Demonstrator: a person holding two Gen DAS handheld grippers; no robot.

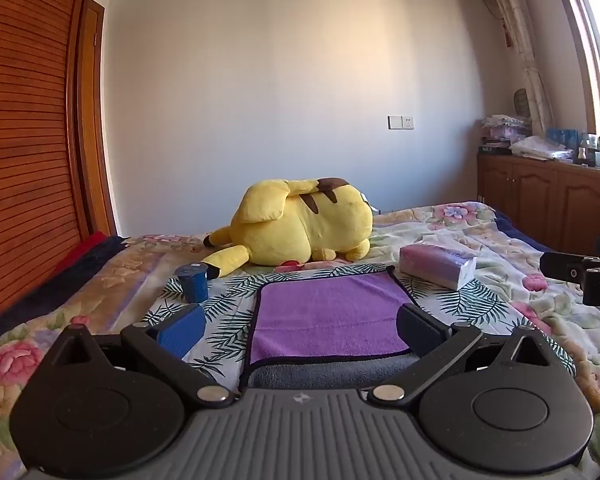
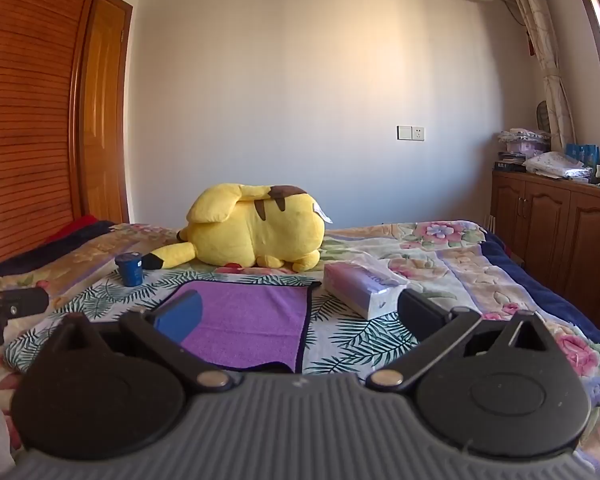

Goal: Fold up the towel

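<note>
A purple towel (image 1: 332,316) with a dark hem lies flat on the leaf-patterned cloth on the bed; its grey underside shows at the near edge. It also shows in the right wrist view (image 2: 252,320). My left gripper (image 1: 300,328) is open, its fingers spread to either side of the towel's near part, holding nothing. My right gripper (image 2: 300,316) is open and empty, over the towel's right edge. Part of the right gripper (image 1: 580,276) shows at the right of the left view, and part of the left gripper (image 2: 8,312) at the left of the right view.
A yellow plush toy (image 1: 300,224) lies behind the towel. A blue cup (image 1: 194,282) stands at the towel's far left. A tissue pack (image 1: 438,266) lies at its far right. Wooden cabinets (image 1: 548,200) line the right wall, a wardrobe (image 1: 24,140) the left.
</note>
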